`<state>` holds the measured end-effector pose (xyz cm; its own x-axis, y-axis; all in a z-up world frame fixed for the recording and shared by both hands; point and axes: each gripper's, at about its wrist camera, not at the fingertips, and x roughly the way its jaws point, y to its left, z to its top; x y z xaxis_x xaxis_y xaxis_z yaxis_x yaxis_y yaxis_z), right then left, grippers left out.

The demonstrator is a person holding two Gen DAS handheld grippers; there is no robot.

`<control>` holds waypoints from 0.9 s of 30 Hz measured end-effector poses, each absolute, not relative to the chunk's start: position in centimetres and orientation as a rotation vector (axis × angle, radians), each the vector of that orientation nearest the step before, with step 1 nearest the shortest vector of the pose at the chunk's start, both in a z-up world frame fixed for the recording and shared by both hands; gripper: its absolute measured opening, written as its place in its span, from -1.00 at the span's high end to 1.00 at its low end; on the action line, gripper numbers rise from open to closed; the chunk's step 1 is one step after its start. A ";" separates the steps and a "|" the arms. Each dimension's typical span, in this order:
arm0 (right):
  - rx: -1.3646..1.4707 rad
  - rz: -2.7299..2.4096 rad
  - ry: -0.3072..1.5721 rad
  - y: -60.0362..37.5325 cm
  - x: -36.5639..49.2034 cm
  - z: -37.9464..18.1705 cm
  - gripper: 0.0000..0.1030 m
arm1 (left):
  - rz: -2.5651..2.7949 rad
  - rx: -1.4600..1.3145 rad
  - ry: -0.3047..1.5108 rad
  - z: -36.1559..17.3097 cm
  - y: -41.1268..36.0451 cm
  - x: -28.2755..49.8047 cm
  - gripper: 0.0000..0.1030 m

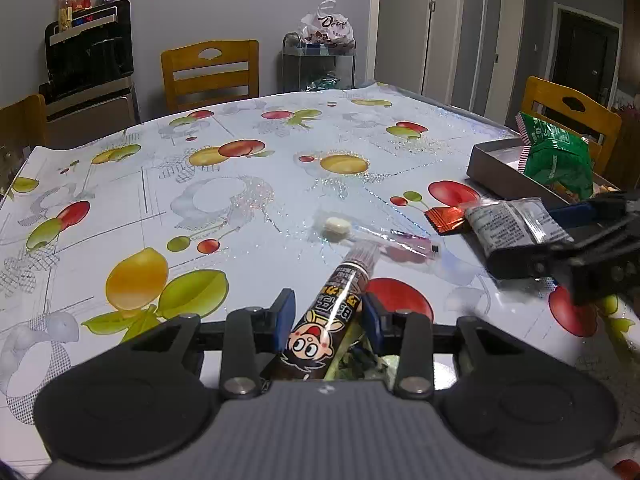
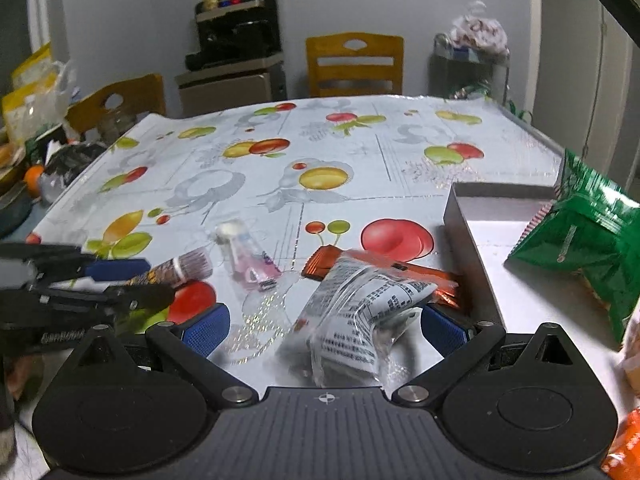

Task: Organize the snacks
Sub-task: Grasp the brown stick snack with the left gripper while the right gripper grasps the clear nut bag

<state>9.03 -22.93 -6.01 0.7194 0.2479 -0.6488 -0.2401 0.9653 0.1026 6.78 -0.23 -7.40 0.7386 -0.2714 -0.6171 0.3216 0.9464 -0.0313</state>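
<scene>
My left gripper is shut on a brown cartoon snack tube, held low over the table; it also shows in the right wrist view. My right gripper is open, its jaws wide on either side of a clear and white printed packet, also in the left wrist view. An orange wrapper lies just beyond it. A pink-and-clear candy packet lies mid-table. A grey box at the right holds a green snack bag.
The table has a fruit-print cloth. Wooden chairs stand around it. A black appliance cabinet and a metal cart with a plastic bag stand by the far wall. Clutter lies at the table's left edge.
</scene>
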 end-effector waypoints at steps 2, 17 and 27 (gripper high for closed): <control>0.023 0.255 0.735 -23.0 9.6 -6.4 -0.99 | -0.326 0.077 0.665 -7.4 -0.2 6.8 0.30; -0.117 0.240 0.680 -21.6 9.9 -7.2 -0.19 | -0.327 0.075 0.664 -7.4 -0.2 6.8 0.30; -0.081 0.299 0.597 -22.5 7.4 -5.4 0.02 | -0.342 0.062 0.665 -7.5 -0.1 6.9 0.30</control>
<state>7.40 -22.54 -5.43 0.7855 0.2535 -0.5646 -0.2998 0.9539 0.0112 6.89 -0.08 -7.48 0.7333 -0.2909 -0.6145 0.3302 0.9425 -0.0522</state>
